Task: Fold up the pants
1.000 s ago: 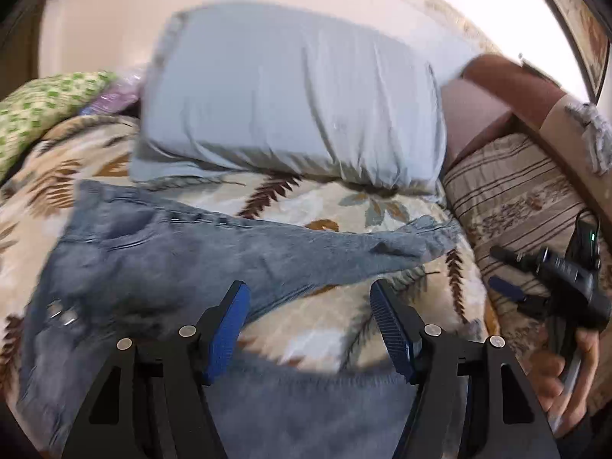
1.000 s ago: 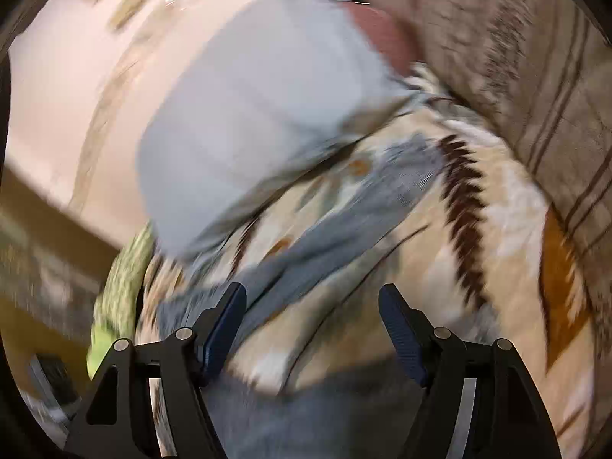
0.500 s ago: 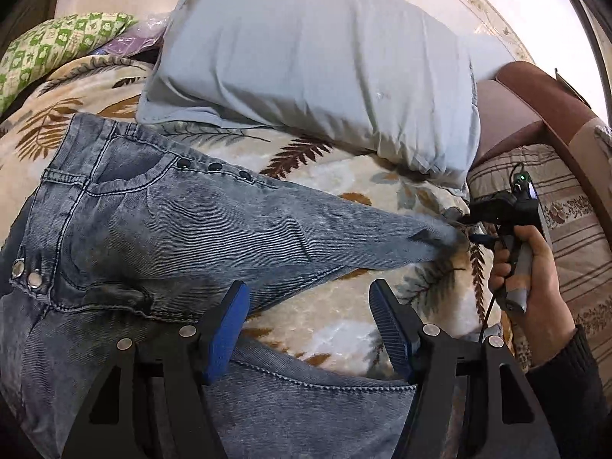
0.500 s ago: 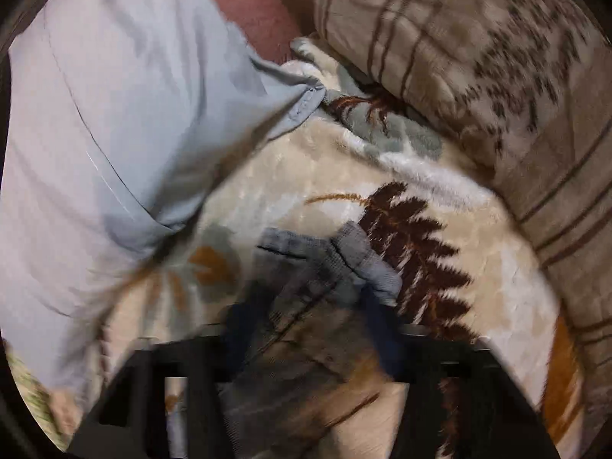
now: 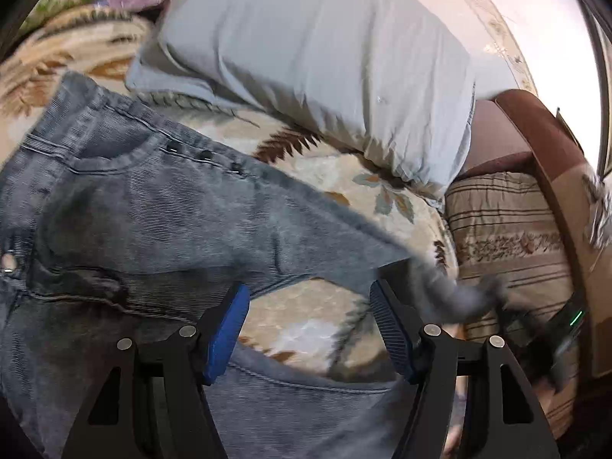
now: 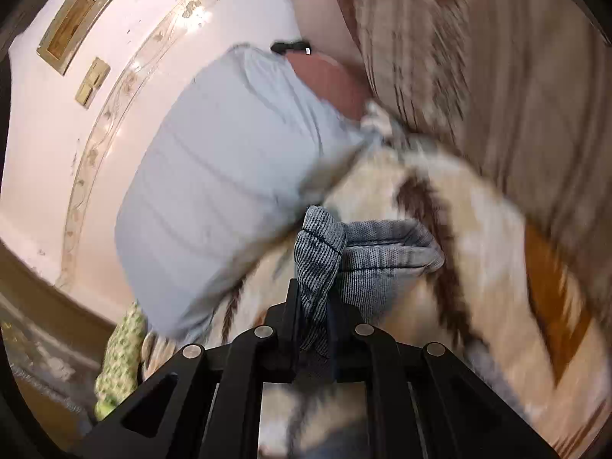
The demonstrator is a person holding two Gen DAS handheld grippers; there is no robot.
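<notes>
Bedspread (image 5: 313, 329) under jeans (image 5: 160, 229); right gripper (image 6: 313, 306) now clamps lifted hem, left gripper (image 5: 308, 329) still agape.

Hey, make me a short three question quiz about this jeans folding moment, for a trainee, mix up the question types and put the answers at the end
1. True or false: the right gripper is shut on the hem of the jeans.
2. Multiple choice: the left gripper is A) clamped on the waistband, B) open above the jeans and holding nothing, C) gripping the pillow.
3. Fill in: just beyond the jeans, a light blue ______ lies on the leaf-print blanket.

Key
1. True; cloth is pinched between its fingers.
2. B
3. pillow
</notes>
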